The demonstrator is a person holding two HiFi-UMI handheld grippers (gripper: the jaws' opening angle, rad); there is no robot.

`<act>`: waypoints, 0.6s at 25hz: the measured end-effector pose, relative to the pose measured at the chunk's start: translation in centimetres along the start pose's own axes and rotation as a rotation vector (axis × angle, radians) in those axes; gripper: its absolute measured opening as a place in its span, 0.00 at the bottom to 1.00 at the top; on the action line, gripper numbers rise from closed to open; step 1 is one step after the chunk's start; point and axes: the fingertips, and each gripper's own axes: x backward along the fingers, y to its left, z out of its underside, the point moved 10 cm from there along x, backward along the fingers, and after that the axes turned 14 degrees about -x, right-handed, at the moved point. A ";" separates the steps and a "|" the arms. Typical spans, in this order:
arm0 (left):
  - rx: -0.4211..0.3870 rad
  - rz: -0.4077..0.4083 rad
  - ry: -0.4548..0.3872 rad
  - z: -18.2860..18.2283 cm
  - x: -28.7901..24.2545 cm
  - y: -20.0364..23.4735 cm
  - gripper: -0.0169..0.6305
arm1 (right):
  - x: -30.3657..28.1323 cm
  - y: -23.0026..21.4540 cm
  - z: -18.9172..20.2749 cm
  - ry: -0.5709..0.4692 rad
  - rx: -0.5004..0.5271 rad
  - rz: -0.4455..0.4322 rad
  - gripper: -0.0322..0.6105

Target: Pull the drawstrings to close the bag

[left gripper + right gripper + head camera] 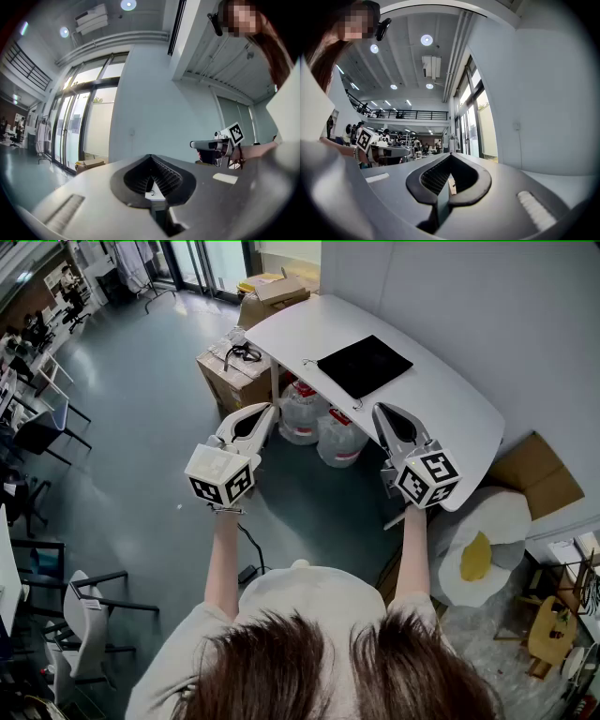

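You hold both arms stretched out ahead of you, side by side and well apart. Your left gripper [269,410] points level and forward, its jaws pressed together with nothing between them. Your right gripper [379,410] matches it: level, jaws together, empty. Your left forearm [223,559] and right forearm [412,554] run straight, the tips angled slightly toward each other.
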 end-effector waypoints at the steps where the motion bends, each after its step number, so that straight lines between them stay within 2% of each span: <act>1: 0.001 -0.001 -0.008 0.0 0.0 0.0 0.02 | 0.0 0.0 -0.1 -0.002 0.004 -0.002 0.07; 15: -0.022 -0.018 -0.025 0.0 -0.4 -0.5 0.02 | 0.5 -1.4 -0.4 -0.033 -0.011 0.017 0.07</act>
